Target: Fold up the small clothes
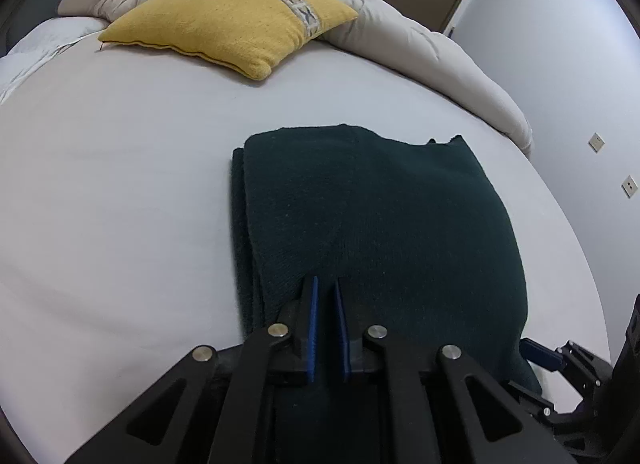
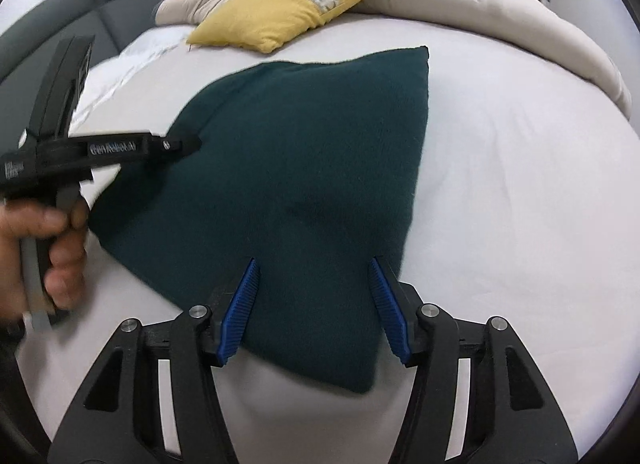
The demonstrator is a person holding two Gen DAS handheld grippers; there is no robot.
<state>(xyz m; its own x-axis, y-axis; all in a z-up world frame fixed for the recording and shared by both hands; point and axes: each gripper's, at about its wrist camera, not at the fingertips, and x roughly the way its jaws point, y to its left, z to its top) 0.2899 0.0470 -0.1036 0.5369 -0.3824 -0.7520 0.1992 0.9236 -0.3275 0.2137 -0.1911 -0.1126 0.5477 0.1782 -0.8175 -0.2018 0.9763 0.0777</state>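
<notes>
I see the folded green sweater (image 2: 304, 183) mid-frame on the bed (image 2: 520, 223). My right gripper (image 2: 314, 264) is spread above its near corner; my left gripper (image 1: 325, 282), nearly closed, holds nothing.

Open white bed sheet (image 1: 120, 183) lies bare left of the folded dark green knitted garment (image 1: 380, 223) and between it and the yellow cushion (image 1: 232, 23); a bunched beige duvet (image 1: 460, 63) bars the far and right edges; the grey headboard (image 2: 80, 3) closes the far left.
</notes>
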